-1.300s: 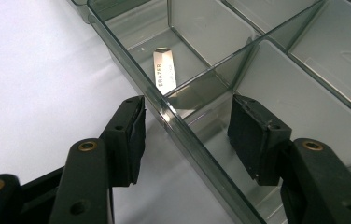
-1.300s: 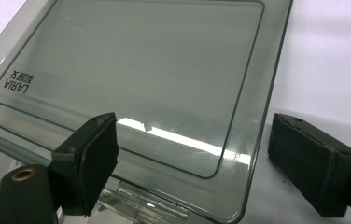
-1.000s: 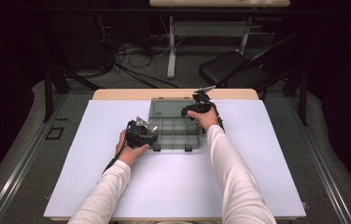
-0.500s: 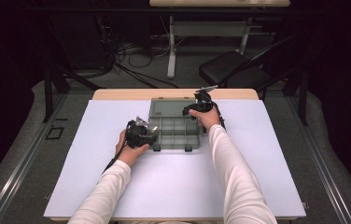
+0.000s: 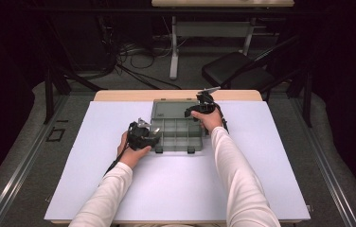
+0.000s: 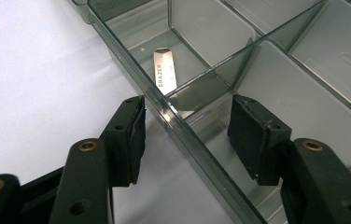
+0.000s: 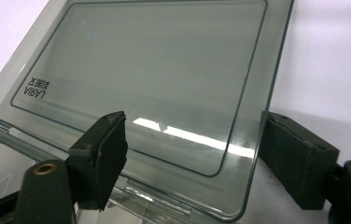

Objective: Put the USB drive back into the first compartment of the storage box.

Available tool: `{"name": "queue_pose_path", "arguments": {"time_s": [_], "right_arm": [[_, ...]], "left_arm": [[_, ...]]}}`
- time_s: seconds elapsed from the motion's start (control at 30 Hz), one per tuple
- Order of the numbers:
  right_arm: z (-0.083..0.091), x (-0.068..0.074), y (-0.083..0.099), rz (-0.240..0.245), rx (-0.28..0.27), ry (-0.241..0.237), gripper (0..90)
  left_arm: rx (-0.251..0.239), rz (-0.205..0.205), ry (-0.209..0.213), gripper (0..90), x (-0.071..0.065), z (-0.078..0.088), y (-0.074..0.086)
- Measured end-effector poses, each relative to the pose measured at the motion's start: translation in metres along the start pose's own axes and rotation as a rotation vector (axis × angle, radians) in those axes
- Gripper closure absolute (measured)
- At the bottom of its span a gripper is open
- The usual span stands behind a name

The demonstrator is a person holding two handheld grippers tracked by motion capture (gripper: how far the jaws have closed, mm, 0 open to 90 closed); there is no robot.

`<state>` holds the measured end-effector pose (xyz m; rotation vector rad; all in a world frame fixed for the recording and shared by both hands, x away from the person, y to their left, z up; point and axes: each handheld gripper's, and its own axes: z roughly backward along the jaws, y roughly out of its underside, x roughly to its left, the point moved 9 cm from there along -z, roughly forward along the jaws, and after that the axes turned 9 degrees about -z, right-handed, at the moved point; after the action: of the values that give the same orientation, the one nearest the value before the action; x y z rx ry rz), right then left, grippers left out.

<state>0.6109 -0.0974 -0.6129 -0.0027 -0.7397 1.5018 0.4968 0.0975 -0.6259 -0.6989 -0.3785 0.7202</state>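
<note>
On table [image 5: 119,189]: organizer box [image 5: 176,135], long axis sideways, lid [image 5: 173,109] rearward.

White sheet [image 5: 176,189] covers wooden table [image 5: 119,95]. Black chair [image 5: 235,71] and tangled cables [image 5: 129,54] on floor beyond table.

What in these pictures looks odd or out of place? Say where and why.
Little stands out. The clear box sits square on the table, lid open, unbroken. One small metal strip lies alone in a corner section. The left tongs straddle the box's wall.
</note>
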Motion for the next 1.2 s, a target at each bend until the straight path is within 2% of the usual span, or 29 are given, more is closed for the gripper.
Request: {"name": "queue_pose_path", "arguments": {"time_s": [1.2], "right_arm": [[0.0037,-0.0020,-0.0027,0.019,-0.024,0.005,31.2]], "left_arm": [[0.000,-0.001,0.000,45.8,-0.0001,0.0000,-0.0001]]}}
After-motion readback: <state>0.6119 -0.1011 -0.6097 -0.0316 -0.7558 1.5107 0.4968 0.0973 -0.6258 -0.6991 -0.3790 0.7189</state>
